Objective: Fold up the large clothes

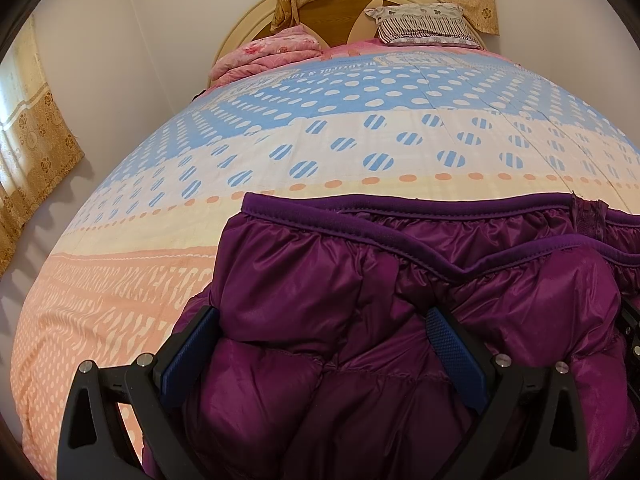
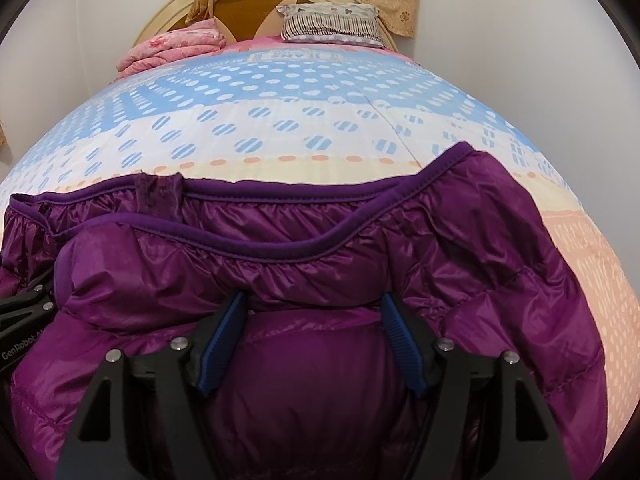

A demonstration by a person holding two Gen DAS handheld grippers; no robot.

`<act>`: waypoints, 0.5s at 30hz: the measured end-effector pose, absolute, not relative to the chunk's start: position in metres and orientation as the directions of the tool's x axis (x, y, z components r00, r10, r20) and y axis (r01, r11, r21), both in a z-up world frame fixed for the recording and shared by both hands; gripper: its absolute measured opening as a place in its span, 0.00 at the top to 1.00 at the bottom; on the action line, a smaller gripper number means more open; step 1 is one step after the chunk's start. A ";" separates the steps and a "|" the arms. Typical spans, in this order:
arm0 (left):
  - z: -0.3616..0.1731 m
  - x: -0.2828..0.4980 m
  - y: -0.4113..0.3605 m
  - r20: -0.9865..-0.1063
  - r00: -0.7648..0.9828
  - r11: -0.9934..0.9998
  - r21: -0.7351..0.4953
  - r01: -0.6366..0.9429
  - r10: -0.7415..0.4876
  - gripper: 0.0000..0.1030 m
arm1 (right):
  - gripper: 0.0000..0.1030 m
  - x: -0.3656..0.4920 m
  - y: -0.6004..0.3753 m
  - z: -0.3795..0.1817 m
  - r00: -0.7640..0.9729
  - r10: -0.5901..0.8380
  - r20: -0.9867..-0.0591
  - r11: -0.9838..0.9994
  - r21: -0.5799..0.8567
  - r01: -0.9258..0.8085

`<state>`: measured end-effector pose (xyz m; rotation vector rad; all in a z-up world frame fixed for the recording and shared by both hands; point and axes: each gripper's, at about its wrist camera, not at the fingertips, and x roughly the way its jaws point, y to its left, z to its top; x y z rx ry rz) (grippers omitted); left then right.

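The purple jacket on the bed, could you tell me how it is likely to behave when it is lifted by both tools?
The jacket looks puffy and quilted, so probably light for its bulk and squashy. Its shell is shiny, so it may slip. It lies in soft folds on the bedspread, so it will likely droop between the left tool and right tool.

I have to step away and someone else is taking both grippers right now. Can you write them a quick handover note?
Left gripper: jaws wide, a puffy fold of the purple down jacket bulging between the pads.
Right gripper: the same, beside the left one.
Jacket lies bunched on the bedspread, its trimmed edge towards the headboard.
Done: jacket partly doubled over.
Left: finish and flatten the fold.
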<state>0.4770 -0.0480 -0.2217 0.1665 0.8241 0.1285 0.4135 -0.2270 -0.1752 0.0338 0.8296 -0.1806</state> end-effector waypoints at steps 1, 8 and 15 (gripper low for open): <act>-0.222 0.477 -0.048 -0.718 0.673 0.979 0.199 -0.049 0.180 0.01 | 0.31 0.414 -0.227 -0.175 0.661 -0.146 -0.736 0.984 -0.041 0.173; -0.211 0.478 -0.042 -0.743 0.644 0.977 0.213 -0.029 0.181 0.01 | 0.29 0.415 -0.226 -0.172 0.652 -0.150 -0.744 0.984 -0.047 0.172; -0.156 0.436 0.002 -0.648 0.746 0.987 0.138 -0.082 0.152 0.01 | 0.27 0.389 -0.204 -0.117 0.747 -0.078 -0.661 0.987 0.052 0.149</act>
